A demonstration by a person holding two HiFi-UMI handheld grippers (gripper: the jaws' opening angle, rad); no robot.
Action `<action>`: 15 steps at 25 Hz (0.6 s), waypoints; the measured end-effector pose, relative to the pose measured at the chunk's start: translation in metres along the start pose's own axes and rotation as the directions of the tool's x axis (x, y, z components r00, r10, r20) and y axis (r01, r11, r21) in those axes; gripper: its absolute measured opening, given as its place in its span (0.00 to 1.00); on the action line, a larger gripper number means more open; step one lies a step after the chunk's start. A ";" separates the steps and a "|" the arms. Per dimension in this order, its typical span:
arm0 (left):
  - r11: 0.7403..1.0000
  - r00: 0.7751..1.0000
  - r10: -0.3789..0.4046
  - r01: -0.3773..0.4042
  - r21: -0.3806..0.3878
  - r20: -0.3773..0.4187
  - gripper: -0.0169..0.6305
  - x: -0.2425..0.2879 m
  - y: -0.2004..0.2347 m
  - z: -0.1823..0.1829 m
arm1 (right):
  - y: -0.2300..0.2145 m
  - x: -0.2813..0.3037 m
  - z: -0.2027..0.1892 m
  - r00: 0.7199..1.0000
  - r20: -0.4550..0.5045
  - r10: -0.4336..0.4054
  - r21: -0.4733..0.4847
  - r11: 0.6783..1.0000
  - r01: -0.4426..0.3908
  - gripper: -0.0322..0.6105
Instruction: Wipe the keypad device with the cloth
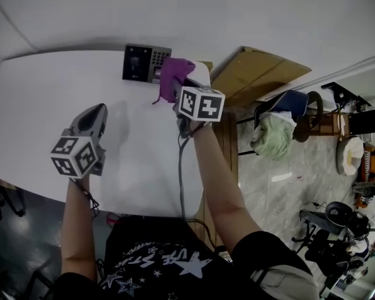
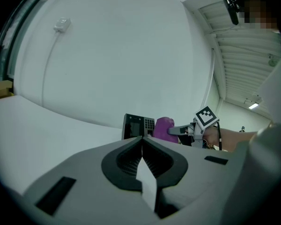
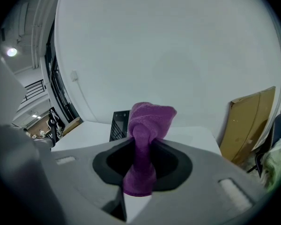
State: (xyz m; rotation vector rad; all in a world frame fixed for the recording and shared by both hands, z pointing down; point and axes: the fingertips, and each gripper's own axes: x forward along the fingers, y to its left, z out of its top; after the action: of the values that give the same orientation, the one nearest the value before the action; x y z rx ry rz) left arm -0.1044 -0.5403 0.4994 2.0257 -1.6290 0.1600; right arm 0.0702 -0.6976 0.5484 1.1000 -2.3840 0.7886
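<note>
The black keypad device stands at the far edge of the white table, near the wall. My right gripper is shut on the purple cloth, which bunches up just right of the device and partly in front of its right edge. In the right gripper view the cloth hangs through the closed jaws, with the device behind it at left. My left gripper is shut with nothing in it, over the table's middle, well short of the device. The cloth and right gripper show beyond it.
A flat cardboard sheet leans against the wall right of the table. Chairs with a green cloth and floor clutter lie at the right. A cable runs from the right gripper toward the person.
</note>
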 end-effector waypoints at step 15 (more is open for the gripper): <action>0.996 0.996 -0.086 0.086 -0.006 0.028 0.04 -0.071 -0.018 -0.023 | 0.058 -0.085 -0.039 0.999 0.030 -0.034 -0.041 0.999 0.036 0.20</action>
State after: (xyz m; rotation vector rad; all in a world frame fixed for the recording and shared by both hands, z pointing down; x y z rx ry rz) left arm -0.1006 -0.4652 0.4845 2.0966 -1.5532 0.0957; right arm 0.0814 -0.5950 0.5117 1.1411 -2.3874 0.7128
